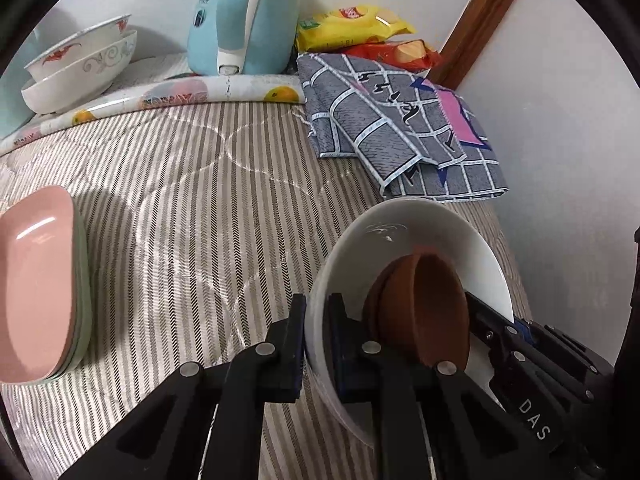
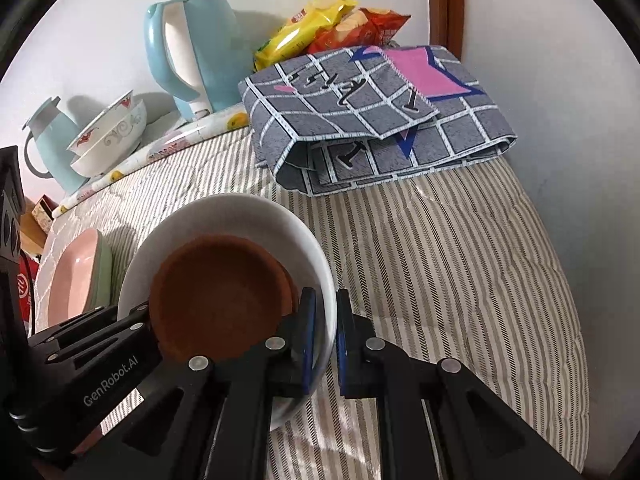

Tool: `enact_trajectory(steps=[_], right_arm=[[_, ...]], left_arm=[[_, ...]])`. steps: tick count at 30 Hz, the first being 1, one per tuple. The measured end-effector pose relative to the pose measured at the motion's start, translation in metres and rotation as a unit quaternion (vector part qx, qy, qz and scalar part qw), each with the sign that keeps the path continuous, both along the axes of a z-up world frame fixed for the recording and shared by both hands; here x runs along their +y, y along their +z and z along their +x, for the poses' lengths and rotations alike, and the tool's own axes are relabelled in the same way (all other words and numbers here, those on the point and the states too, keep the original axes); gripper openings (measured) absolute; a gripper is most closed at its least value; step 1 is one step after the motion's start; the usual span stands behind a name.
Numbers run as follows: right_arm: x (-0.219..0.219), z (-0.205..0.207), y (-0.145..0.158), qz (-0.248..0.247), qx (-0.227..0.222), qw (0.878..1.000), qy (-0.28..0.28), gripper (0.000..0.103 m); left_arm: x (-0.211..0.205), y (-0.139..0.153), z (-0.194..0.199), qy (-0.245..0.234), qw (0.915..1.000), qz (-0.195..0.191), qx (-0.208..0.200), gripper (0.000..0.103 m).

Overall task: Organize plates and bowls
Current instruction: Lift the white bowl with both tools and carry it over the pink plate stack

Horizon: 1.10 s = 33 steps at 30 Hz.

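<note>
Striped bed (image 1: 180, 208) below. Both angled downward: left claw (image 1: 318, 344) and right claw (image 2: 326, 340) clamped on white bowl (image 1: 420, 224) rim. Marked "DAS", "GenRobot.AI".

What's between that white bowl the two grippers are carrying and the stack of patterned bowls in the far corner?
Nothing visible on the direct way. The white bowl, with brown dishes inside, is clamped at opposite rims by the left gripper and right gripper. Bare striped cover runs toward the patterned bowls; the pink plates sit off to the side.
</note>
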State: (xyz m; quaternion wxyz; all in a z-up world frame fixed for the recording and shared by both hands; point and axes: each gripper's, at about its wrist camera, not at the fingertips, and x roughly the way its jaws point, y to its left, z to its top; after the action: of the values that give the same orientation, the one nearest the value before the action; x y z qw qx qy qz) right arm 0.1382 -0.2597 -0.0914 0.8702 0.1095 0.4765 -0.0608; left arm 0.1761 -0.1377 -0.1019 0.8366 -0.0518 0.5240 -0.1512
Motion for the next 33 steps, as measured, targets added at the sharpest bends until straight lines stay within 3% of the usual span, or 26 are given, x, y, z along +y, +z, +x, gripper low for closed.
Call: enact_trajectory(steps=[33], right_arm=[[0.043,-0.026,0.052,-0.013,-0.052,0.998,0.012,0.008]], left_arm=[[0.044,0.057,-0.031,0.015,0.9986,-0.007,-0.051,0.011]])
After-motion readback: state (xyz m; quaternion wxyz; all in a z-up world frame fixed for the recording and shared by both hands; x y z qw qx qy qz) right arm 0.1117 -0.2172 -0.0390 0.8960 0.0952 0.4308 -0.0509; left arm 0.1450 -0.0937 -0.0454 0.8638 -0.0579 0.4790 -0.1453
